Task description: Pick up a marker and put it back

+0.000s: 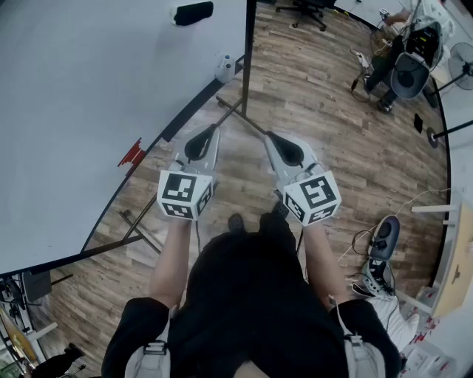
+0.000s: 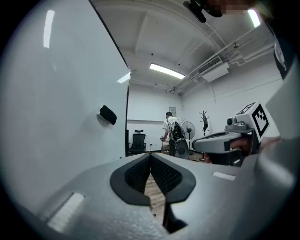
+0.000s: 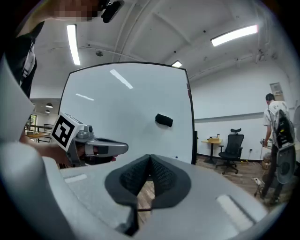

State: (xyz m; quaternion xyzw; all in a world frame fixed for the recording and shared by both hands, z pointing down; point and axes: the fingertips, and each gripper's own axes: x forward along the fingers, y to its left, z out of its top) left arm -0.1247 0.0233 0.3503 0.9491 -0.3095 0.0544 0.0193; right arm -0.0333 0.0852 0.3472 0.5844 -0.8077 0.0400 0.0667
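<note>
A small red thing (image 1: 131, 153), possibly a marker, sits at the lower edge of the whiteboard (image 1: 89, 96); I cannot make out its shape. My left gripper (image 1: 203, 139) hangs over the wooden floor just right of that edge, jaws shut with nothing between them. My right gripper (image 1: 285, 148) is level with it further right, also shut and empty. In the left gripper view the left gripper (image 2: 150, 157) has its dark pads meeting at the tip. The right gripper view shows the right gripper (image 3: 150, 160) the same way. Neither gripper view shows the red thing.
A black eraser (image 1: 194, 12) clings to the whiteboard, and a white and blue object (image 1: 225, 66) sits at the board's corner. The board's black stand legs (image 1: 140, 229) cross the floor near my feet. A person (image 3: 276, 140), fans (image 1: 410, 70) and an office chair (image 3: 233, 146) are far off.
</note>
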